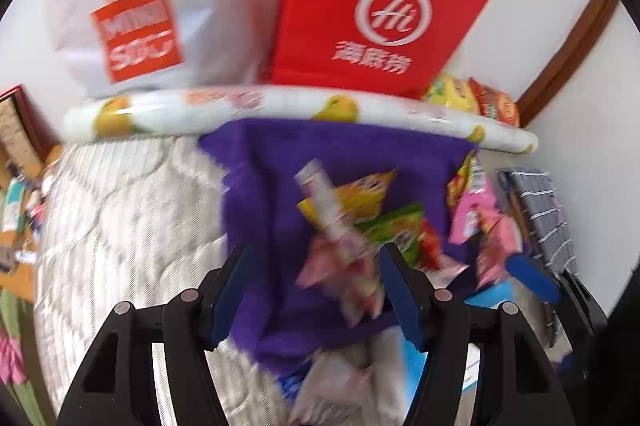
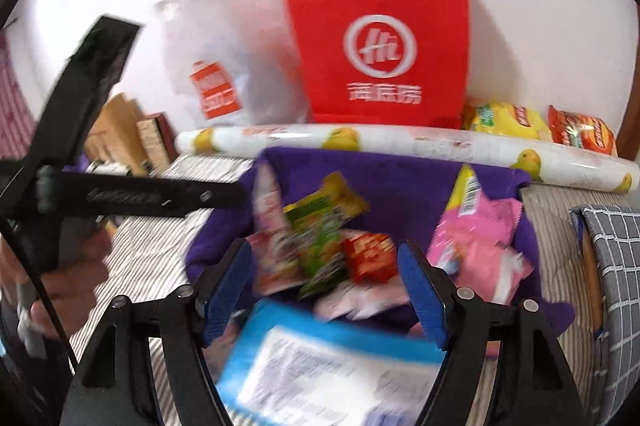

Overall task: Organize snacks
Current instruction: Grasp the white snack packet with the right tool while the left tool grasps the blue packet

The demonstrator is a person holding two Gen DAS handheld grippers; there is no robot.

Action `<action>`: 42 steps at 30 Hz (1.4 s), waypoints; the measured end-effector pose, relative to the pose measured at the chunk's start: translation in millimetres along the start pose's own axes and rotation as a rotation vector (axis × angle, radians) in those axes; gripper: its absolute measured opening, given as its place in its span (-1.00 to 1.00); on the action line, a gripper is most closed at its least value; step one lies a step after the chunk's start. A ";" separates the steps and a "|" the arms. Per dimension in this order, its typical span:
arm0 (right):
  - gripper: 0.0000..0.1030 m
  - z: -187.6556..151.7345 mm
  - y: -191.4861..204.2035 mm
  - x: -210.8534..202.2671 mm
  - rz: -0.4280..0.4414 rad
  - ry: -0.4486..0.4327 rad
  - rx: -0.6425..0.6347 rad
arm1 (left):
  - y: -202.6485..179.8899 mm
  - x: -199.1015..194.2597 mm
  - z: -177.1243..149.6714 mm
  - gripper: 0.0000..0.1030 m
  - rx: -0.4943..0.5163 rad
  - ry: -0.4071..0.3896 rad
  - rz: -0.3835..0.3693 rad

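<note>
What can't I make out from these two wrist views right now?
- Snack packets on the purple cloth: labels smeared by motion blur, left wrist view.
- Blue-and-white packet: print blurred, lower part cut off by the bottom edge, right wrist view.
- Grey checked item: cut off by the right edge.
- Red bag: contents hidden by its front.

striped bed (image 2: 160, 250), purple cloth (image 2: 392, 186) on it, printed roll (image 2: 400, 142), red bag (image 2: 380, 42) behind
</note>
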State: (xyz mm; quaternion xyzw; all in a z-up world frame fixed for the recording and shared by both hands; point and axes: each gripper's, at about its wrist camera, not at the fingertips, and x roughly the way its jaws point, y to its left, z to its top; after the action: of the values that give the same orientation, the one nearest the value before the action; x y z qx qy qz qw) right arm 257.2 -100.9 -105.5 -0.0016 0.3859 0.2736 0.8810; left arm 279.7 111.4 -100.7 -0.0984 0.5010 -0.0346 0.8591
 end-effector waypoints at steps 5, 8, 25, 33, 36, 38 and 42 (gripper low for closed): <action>0.19 -24.4 43.9 -6.3 0.081 0.065 -0.099 | 25.8 -10.2 -29.8 0.23 -0.045 0.007 0.030; 0.17 -36.1 67.5 -3.5 0.115 0.109 -0.160 | 38.2 -15.7 -43.4 0.23 -0.072 0.010 0.025; 0.17 -58.2 126.6 57.2 -0.067 0.300 -0.495 | 72.9 -29.8 -79.2 0.23 -0.101 -0.034 0.033; -0.05 -57.8 118.8 70.3 -0.086 0.319 -0.476 | 85.9 -27.3 -85.8 0.23 -0.117 -0.020 0.040; -0.14 -55.5 111.9 63.3 -0.073 0.299 -0.418 | 87.9 -25.1 -90.9 0.23 -0.127 -0.002 0.041; -0.14 -54.5 109.1 54.0 -0.061 0.277 -0.376 | 85.1 -24.2 -95.3 0.23 -0.121 0.009 0.041; -0.15 -53.7 108.7 21.3 -0.045 0.202 -0.305 | 74.1 -20.0 -107.2 0.23 -0.101 0.033 0.042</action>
State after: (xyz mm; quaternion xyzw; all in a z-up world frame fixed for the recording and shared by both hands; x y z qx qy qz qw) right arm 180.0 -9.8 -135.1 -0.1714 0.4263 0.3077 0.8332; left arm 173.9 172.6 -150.0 -0.1305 0.5183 0.0074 0.8452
